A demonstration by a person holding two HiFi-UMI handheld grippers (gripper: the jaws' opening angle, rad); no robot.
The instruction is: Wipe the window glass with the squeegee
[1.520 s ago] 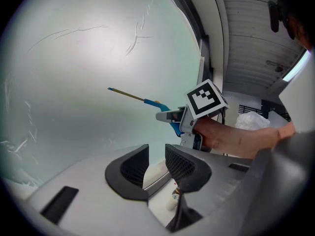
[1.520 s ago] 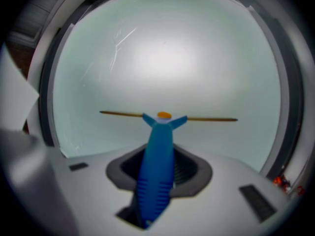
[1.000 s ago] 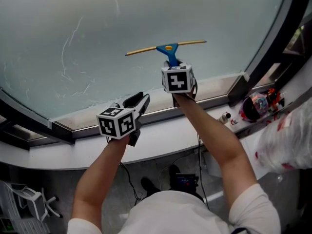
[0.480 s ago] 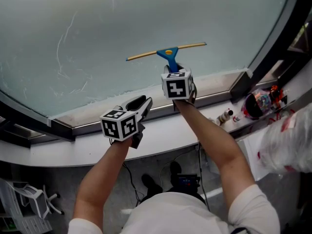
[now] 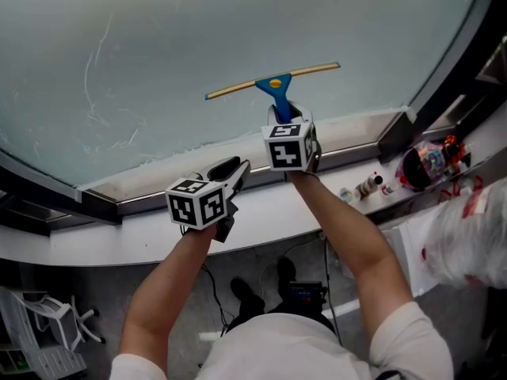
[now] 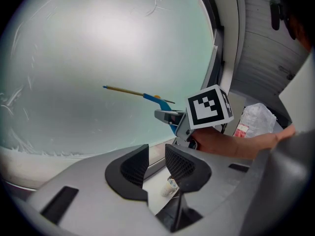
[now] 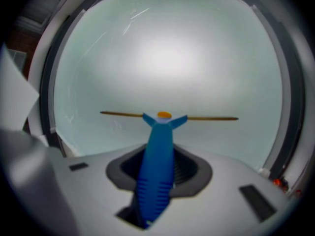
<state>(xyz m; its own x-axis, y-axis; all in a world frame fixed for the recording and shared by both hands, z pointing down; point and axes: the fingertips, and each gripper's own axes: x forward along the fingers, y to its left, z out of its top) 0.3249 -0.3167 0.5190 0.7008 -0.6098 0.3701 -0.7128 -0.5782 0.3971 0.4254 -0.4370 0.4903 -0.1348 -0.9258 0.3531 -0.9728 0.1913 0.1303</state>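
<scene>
Since a second earlier both grippers had sunk a little, bringing the squeegee (image 5: 273,81) closer to the sill (image 5: 253,208). Nearest, the left gripper (image 5: 230,167) hung over that white sill, its jaws part-way apart and empty, left of the right one. The right gripper (image 5: 287,114) was clamped on the squeegee's blue handle, which ran straight on from the jaws. Its blade lay left to right against the low part of the window glass (image 5: 238,22). Small bottles (image 5: 368,187) stood on the sill to the right, likely clear of a downward stroke.
</scene>
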